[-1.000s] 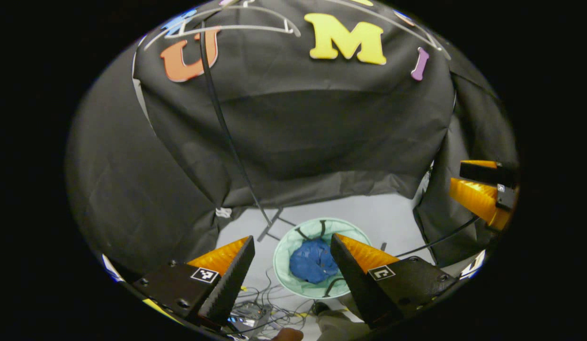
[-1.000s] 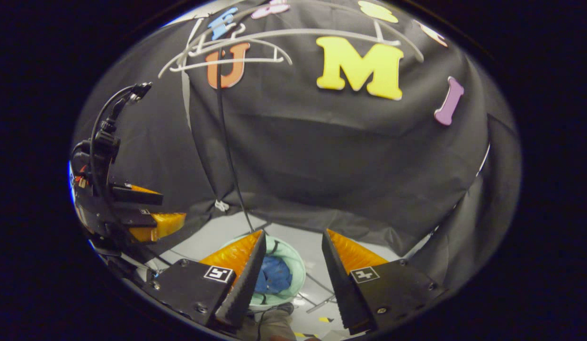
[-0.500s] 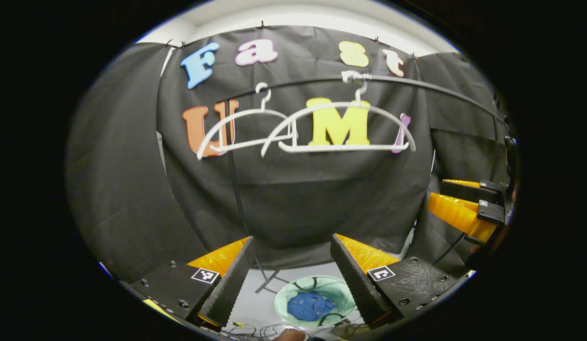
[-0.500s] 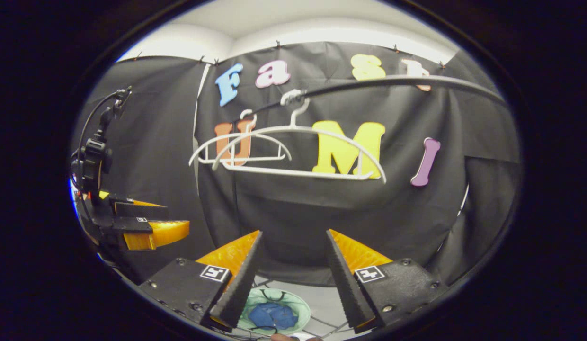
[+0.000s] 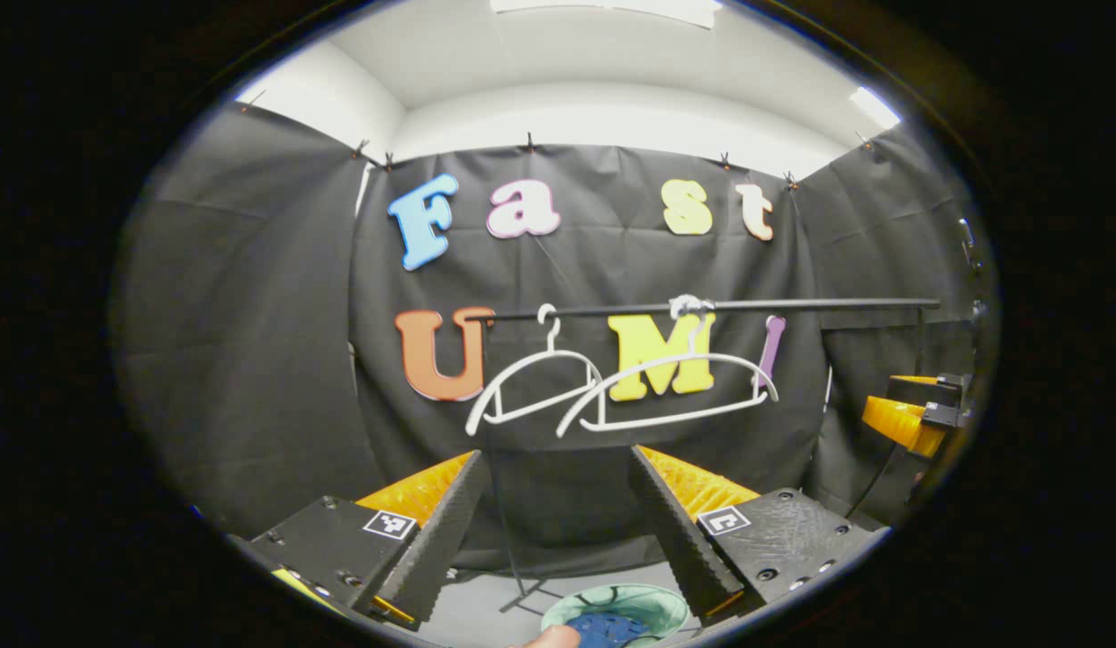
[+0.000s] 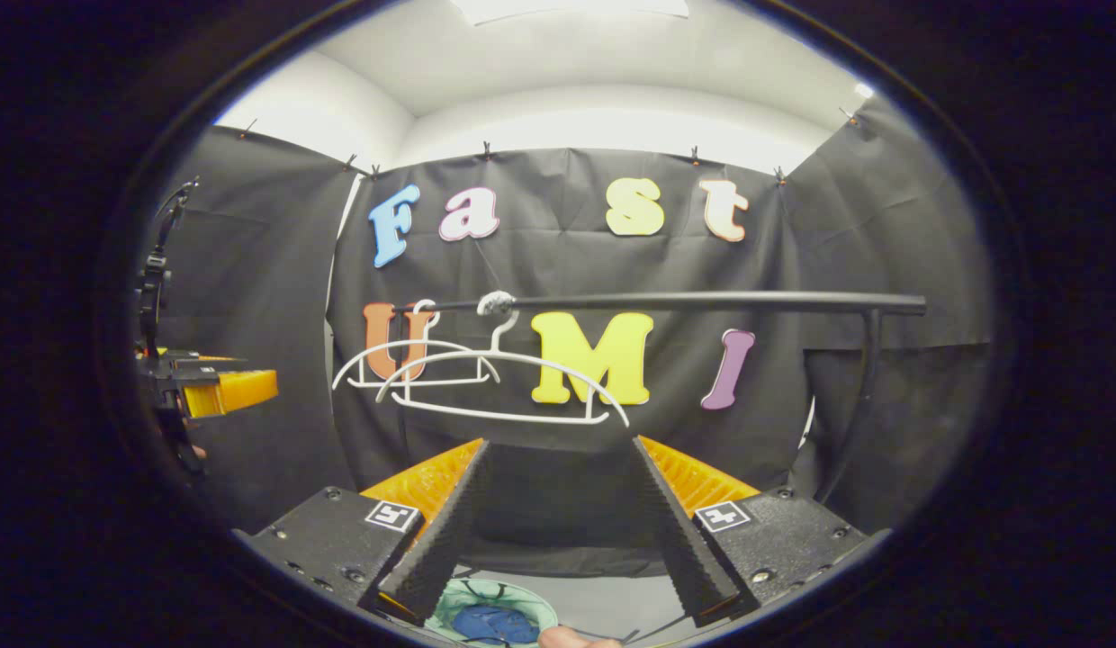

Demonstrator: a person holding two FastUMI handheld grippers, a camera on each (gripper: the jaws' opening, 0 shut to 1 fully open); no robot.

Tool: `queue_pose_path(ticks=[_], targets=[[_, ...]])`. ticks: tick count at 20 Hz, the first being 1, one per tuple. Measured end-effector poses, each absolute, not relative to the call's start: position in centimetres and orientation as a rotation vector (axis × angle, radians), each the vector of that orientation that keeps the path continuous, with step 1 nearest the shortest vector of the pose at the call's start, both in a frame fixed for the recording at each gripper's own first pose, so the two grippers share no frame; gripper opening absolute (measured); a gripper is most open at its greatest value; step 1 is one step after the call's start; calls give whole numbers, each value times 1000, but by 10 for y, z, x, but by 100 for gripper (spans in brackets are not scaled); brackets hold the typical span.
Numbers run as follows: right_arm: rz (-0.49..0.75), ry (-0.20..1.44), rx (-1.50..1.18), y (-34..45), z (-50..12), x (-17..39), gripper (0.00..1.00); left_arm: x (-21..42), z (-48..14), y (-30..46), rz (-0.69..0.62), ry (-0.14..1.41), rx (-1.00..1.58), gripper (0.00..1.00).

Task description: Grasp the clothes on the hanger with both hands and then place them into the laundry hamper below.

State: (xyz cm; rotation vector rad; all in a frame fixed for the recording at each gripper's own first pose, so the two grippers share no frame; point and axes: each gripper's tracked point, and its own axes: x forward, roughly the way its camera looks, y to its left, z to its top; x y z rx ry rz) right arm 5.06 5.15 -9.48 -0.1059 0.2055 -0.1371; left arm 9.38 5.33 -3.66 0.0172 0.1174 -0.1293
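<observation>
Left gripper held with jaws apart and nothing between them, facing two bare white hangers on the black rail; below, the hamper apparently holds blue cloth.

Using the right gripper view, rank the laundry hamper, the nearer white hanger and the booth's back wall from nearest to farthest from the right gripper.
1. Laundry hamper: below, under the right gripper.
2. Nearer white hanger: ahead, left on the rail.
3. Back wall: behind the hangers, farthest.
</observation>
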Motion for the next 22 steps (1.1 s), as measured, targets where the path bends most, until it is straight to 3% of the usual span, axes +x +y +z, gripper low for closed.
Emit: queue_pose_path(ticks=[9,22], targets=[[-68,63,-101,22,-32,16,99,34,40,56,-41,-41,26,99],[-78,-26,-113,-16,8,-16,100,-16,49,45,17,-60,38,98]])
